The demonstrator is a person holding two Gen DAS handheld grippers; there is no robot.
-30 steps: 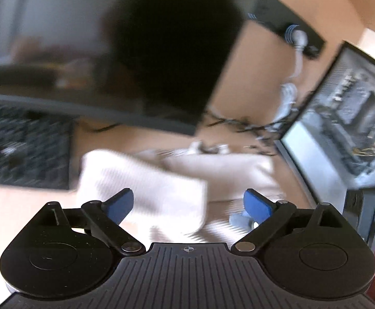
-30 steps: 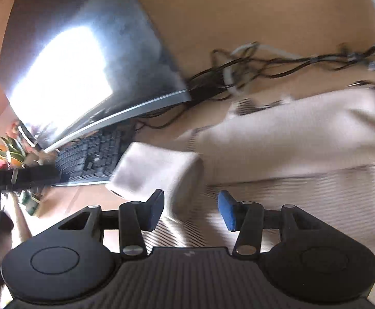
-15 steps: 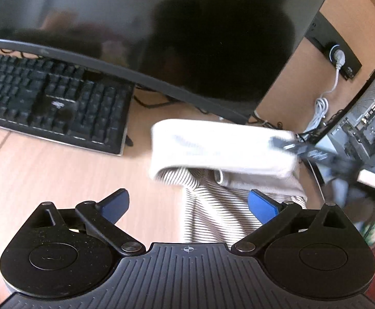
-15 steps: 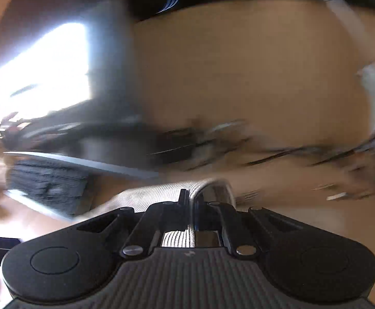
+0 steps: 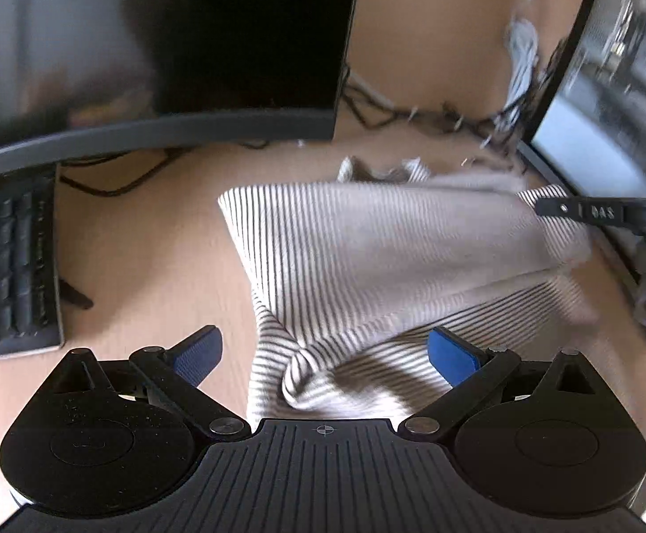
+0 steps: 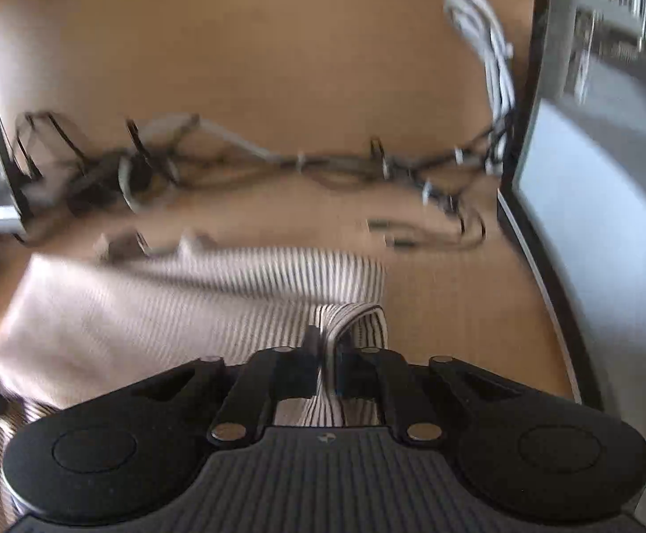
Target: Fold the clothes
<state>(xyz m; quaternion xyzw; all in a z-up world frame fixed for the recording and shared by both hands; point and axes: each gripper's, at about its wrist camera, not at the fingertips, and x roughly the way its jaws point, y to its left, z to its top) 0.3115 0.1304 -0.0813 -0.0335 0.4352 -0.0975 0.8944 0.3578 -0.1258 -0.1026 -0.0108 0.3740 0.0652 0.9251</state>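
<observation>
**Striped garment pinched by right hand-held gripper, left one released**

Striped garment [image 5: 367,266] lies on the wooden counter [image 5: 154,257], between the big monitor [image 5: 154,44] at left and a 2nd screen [image 5: 611,102] at right. Top layer is doubled over the lower part; a bunched fold sits near the bottom edge, just in front of the left hand-held gripper [image 5: 325,355].

Left hand-held gripper: released, blue pads [image 5: 451,353] wide apart, w/ cloth lying in the gap between them but neither pad touching it as far as can be seen.

Right hand-held gripper [image 6: 328,346]: clenched on a raised ridge of the striped fabric, which runs up between the closed fingers. In the left wrist view it shows at the garment's right edge [image 5: 598,212], black finger laid against the cloth.

Keyboard [image 5: 9,266] sits at far left of the counter, apart from the garment. Tangle of cables [image 6: 234,164] runs along the back, behind the cloth; white cable [image 6: 487,44] hangs by the 2nd screen. Both views blurred, so fine detail of folds can't be told.
</observation>
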